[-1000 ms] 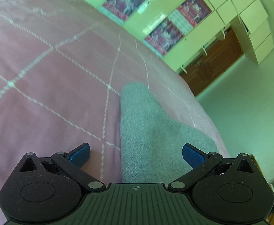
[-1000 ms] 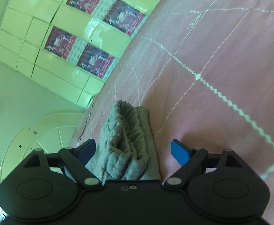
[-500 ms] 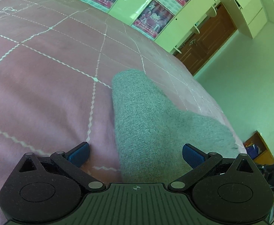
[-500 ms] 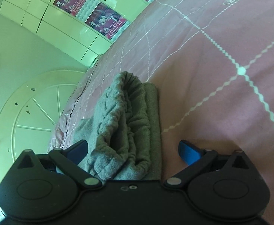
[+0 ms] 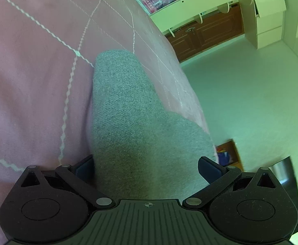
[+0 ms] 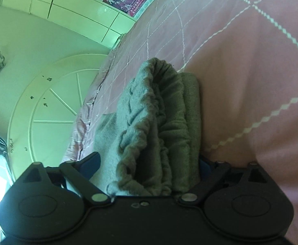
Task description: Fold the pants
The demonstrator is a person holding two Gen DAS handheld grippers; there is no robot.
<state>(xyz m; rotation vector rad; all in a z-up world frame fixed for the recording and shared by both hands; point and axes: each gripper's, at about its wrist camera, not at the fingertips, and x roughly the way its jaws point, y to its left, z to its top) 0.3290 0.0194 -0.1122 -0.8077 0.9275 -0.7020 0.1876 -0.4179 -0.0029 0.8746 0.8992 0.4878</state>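
The pink bedspread carries the grey pants near its edge; the gathered waistband faces the right gripper, fingers spread wide around the bunched fabric; the left gripper straddles the smooth folded end of the pants, fingers apart, not clamped.

Both wrist cameras look forward along their jaws, close above the bed, sharing the grey pants and the cupboards.
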